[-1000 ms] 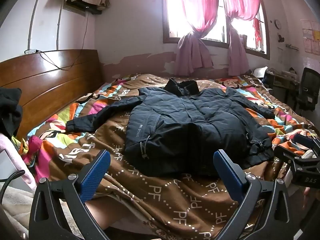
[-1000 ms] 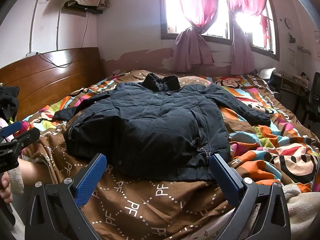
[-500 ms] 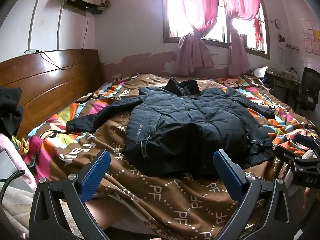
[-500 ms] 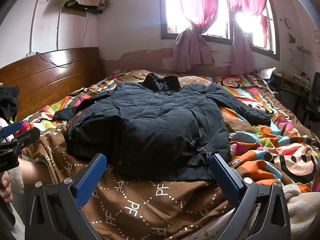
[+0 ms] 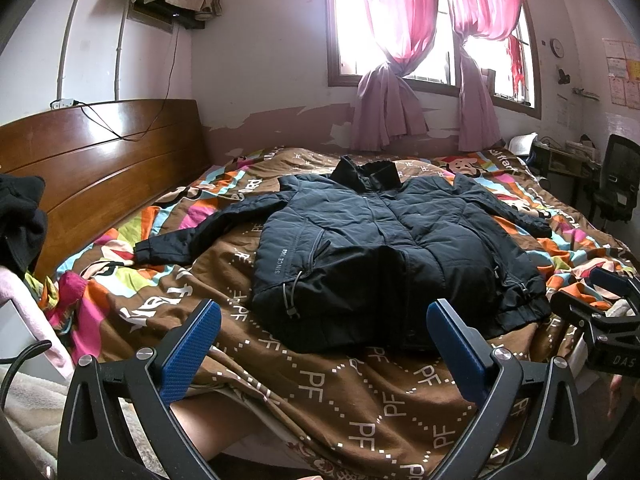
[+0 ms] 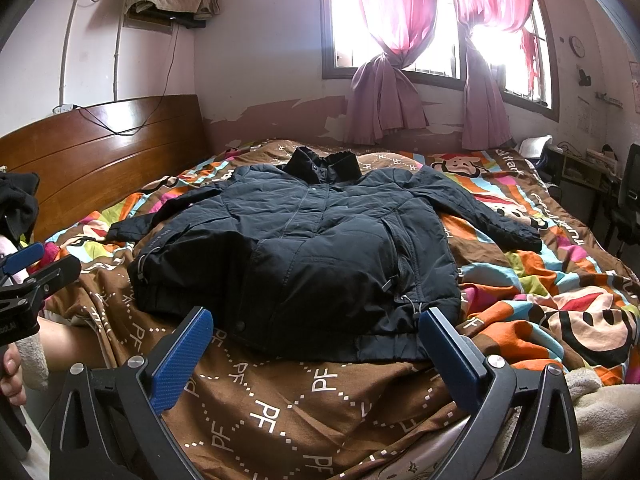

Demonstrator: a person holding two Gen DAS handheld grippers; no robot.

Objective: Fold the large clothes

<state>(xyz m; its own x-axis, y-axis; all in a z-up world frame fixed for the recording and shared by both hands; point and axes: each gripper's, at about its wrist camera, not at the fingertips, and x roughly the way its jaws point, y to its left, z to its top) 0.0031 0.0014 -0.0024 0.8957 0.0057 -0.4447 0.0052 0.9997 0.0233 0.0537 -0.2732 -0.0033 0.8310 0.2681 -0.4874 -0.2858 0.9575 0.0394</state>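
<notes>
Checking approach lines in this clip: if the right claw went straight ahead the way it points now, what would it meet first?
Most likely the near hem of the dark jacket spread on the bedspread. The right claw, open, points at it; depth is uncertain, so it might touch the bedspread first.

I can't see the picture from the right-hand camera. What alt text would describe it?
A dark padded winter jacket lies spread flat, sleeves out, on a brown and multicoloured cartoon-print bedspread. The open right gripper with blue-padded fingers sits empty in the foreground; a wooden headboard and pink curtains stand behind.
</notes>
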